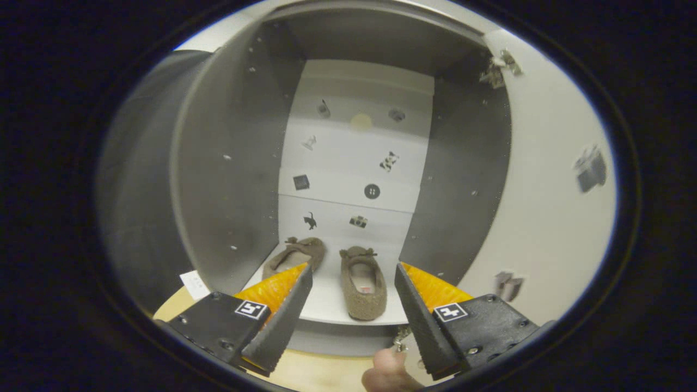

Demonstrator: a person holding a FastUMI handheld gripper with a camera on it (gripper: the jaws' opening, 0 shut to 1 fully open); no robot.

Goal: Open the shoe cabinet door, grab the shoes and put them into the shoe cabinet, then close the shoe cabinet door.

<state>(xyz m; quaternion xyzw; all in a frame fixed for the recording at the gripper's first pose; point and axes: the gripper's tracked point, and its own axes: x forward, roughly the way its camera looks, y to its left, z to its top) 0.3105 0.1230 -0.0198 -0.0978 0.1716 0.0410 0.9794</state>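
A: Starting at the left, what stands there?

B: The grey side wall (234, 158) of the shoe cabinet (359, 38), with a small white card (194, 284) near its foot, beside the left finger.

A: And inside?

B: On the white bottom shelf (326, 305) lie two brown fuzzy shoes. The left shoe (297, 256) sits partly behind the left fingertip. The right shoe (363, 283) lies just beside it, apart from it, its opening up and its toe toward the camera.

A: What is behind them?

B: A white back panel (354, 163) with small dark stickers scattered on it.

A: The gripper?

B: The gripper (353, 275) is spread wide, nothing between its fingers. The right shoe shows in the gap, just ahead of the tips, untouched.

A: Further right?

B: The grey right wall, then the open cabinet door (550, 218), white, swung out, with a hinge (501, 68) at its top corner and stickers on its inner face.

A: Anything below?

B: A fingertip of a hand (389, 373) beneath the shelf edge, by the right finger, over a pale wooden floor (321, 373).
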